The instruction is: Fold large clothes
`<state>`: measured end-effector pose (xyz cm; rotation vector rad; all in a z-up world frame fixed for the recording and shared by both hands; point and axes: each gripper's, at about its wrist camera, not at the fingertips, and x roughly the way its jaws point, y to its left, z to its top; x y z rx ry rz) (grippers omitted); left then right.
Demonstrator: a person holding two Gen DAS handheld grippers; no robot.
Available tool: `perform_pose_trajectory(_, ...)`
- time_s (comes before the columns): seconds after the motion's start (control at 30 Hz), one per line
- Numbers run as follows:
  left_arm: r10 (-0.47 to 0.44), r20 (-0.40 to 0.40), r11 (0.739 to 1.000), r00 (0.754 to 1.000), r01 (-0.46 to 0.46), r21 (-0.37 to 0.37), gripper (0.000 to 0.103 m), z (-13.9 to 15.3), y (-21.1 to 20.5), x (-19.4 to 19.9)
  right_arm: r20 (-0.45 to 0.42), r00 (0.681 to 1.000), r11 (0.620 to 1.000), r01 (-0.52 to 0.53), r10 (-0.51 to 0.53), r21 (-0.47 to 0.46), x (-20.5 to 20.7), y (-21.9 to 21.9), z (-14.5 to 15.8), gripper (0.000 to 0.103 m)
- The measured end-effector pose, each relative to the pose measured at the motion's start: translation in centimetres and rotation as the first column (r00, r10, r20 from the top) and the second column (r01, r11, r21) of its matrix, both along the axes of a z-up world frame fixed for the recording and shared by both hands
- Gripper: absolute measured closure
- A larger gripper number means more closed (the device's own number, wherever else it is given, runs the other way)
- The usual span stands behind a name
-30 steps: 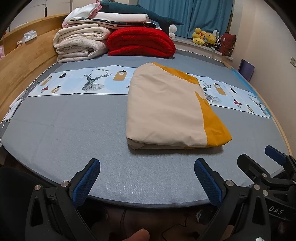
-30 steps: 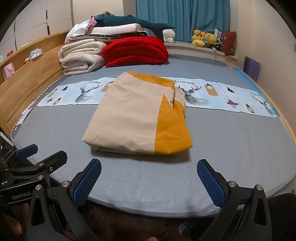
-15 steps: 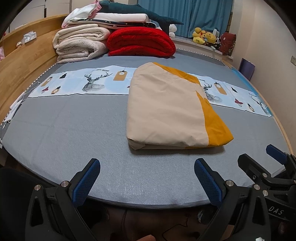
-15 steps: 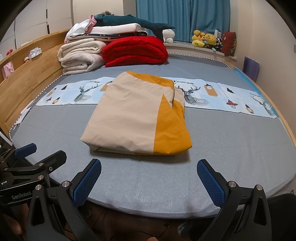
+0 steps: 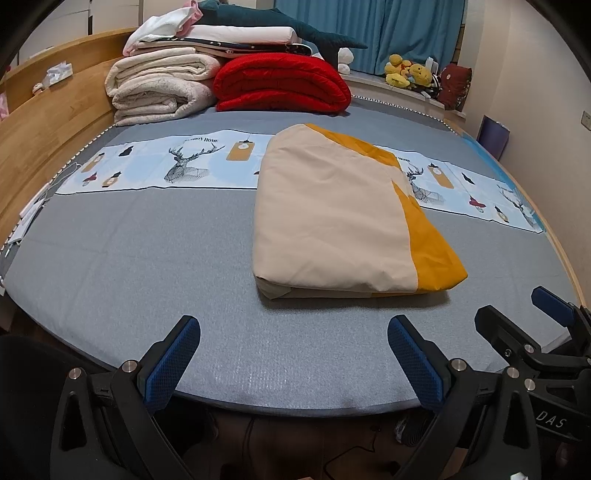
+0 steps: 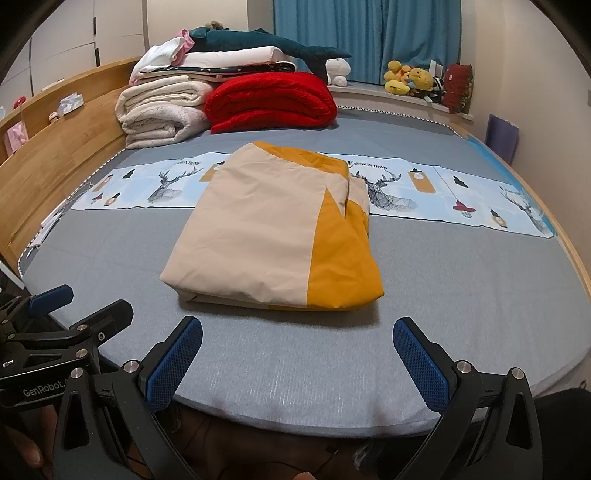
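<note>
from the left wrist view we see our left gripper (image 5: pixel 293 360) with its fingers (image 5: pixel 171 363) spread wide and holding nothing, hanging over the near edge of the bed (image 5: pixel 147 266). the folded garment (image 5: pixel 332 218), cream with an orange band along its right side, lies flat on the grey bed, right of the middle and a little back from the near edge. its far end overlaps the printed strip (image 5: pixel 166 166) that runs across the bed from side to side. at the far left corner sit cream blankets (image 5: pixel 159 88) with a red blanket (image 5: pixel 280 83) just beside them, and more folded linen stacked on top. our right gripper (image 5: pixel 532 332) shows at the lower right, over the near edge, clear of the garment.

from the right wrist view our right gripper (image 6: pixel 297 363) also has its fingers (image 6: pixel 421 363) wide apart and empty, over the near edge of the bed (image 6: pixel 461 280). the garment (image 6: pixel 266 229) lies straight ahead, near the middle of the bed, its near edge showing stacked layers. the strip (image 6: pixel 443 188) passes under its far end. the cream blankets (image 6: pixel 162 110) and red blanket (image 6: pixel 269 101) are at the far left corner. plush toys (image 6: pixel 406 79) sit on a ledge beyond the far edge, in front of blue curtains (image 6: pixel 369 33). our left gripper (image 6: pixel 70 317) shows at the lower left, beside the near left corner, its fingers apart and empty.
</note>
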<state>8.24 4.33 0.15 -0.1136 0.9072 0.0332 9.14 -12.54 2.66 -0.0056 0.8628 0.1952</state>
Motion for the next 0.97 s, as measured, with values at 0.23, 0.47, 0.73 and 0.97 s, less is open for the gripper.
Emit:
perform_pose_trajectory(0.23,-0.002,-0.002,1.000,1.000,0.002,-0.003,0.002,-0.03,0.00,0.01,0.002,1.000,1.000,-0.001,0.001,-0.001,0.00,-0.05,-0.01,0.000)
perform_pose_trajectory(0.47,-0.006,-0.013,1.000,1.000,0.006,-0.010,0.002,-0.14,0.10,0.14,-0.001,1.000,1.000,0.000,0.000,-0.001,-0.03,-0.03,-0.02,0.000)
perform_pose_trajectory(0.73,-0.006,-0.011,1.000,1.000,0.006,-0.011,0.002,-0.14,0.10,0.14,0.000,1.000,1.000,-0.001,0.001,-0.001,-0.03,-0.09,-0.03,0.000)
perform_pose_trajectory(0.97,-0.006,-0.011,1.000,1.000,0.006,-0.010,0.002,-0.18,-0.02,0.12,0.000,1.000,1.000,-0.002,0.002,-0.002,-0.04,-0.09,-0.04,0.000)
